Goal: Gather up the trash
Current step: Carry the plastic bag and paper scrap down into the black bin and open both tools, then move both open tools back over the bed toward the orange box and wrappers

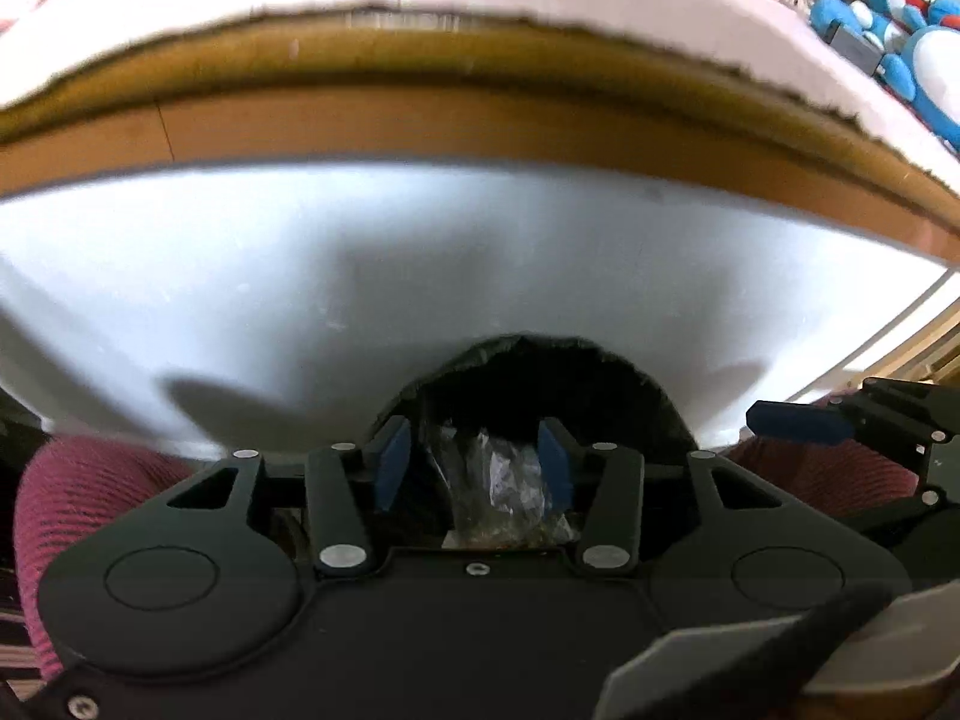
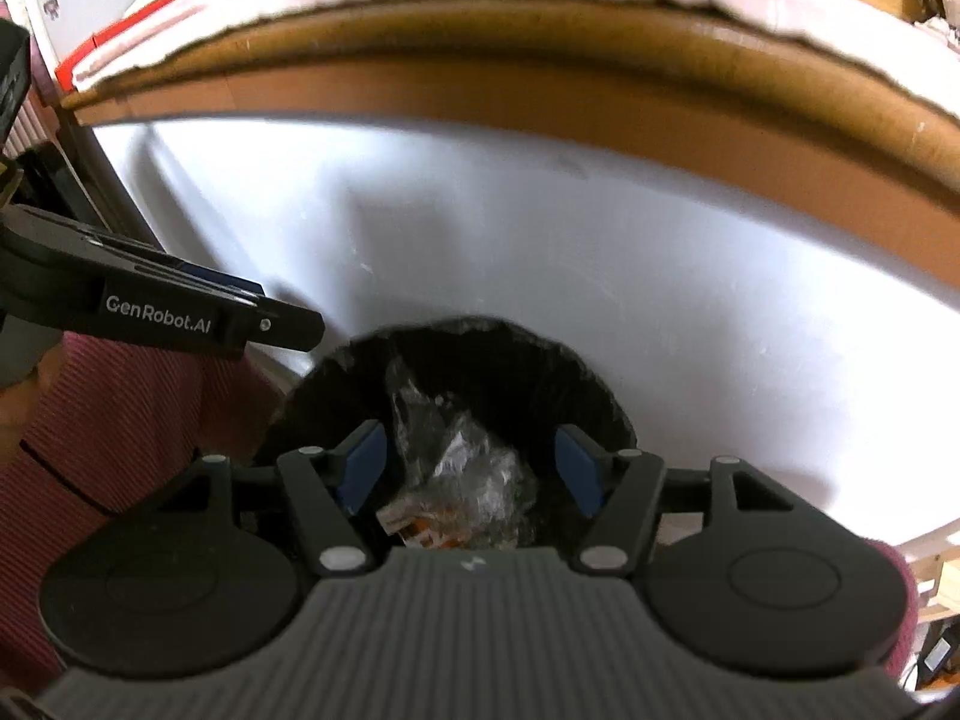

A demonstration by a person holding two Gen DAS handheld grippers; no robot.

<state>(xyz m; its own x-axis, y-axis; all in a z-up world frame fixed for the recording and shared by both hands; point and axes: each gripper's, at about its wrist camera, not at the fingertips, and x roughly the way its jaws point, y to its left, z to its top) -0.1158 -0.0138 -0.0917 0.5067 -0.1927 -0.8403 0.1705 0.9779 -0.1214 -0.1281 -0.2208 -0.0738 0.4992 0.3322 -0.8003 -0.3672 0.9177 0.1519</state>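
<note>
Both grippers, left gripper [image 1: 474,459] and right gripper [image 2: 471,468], stand part open, gripping nothing; crumpled clear plastic wrapper [image 2: 468,468] lies inside black-lined trash bin [image 2: 540,360] beneath them, against white panel [image 2: 600,252].

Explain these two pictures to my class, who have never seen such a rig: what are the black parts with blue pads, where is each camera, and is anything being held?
No robot arm here: a person holds a hand-held two-finger gripper in each hand, each carrying a fisheye camera looking along its fingers. One picture looks past the left gripper, the other past the right gripper; the blue pads are what grip. Both point down into a bin lined with a black bag, standing against a white panel under a wooden edge. In the bin lies crumpled clear plastic wrapping over an orange printed packet. Neither gripper holds anything: the jaws stand apart, with the wrapping seen between them, below in the bin.
</note>
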